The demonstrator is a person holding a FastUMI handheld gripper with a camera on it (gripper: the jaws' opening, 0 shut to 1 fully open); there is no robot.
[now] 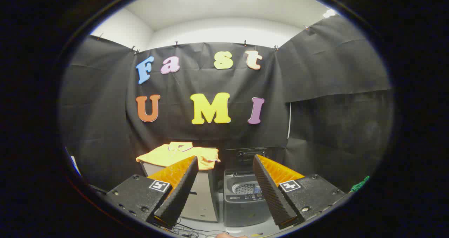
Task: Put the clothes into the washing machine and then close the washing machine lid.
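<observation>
A yellow polo shirt (175,154) lies spread flat on top of a pale cabinet (201,199), beyond the left finger. Right of the cabinet stands a small grey top-loading washing machine (242,203) with its lid (249,154) raised upright at the back, so the perforated drum (245,188) shows. My gripper (224,162) is open, fingers wide apart with nothing between them, still well back from both shirt and machine. The machine sits in the gap between the fingers, slightly toward the right one.
Black cloth walls close the booth behind and on both sides. Cables (191,229) lie on the floor in front of the cabinet. A small green object (359,185) sits at the far right beside the cloth.
</observation>
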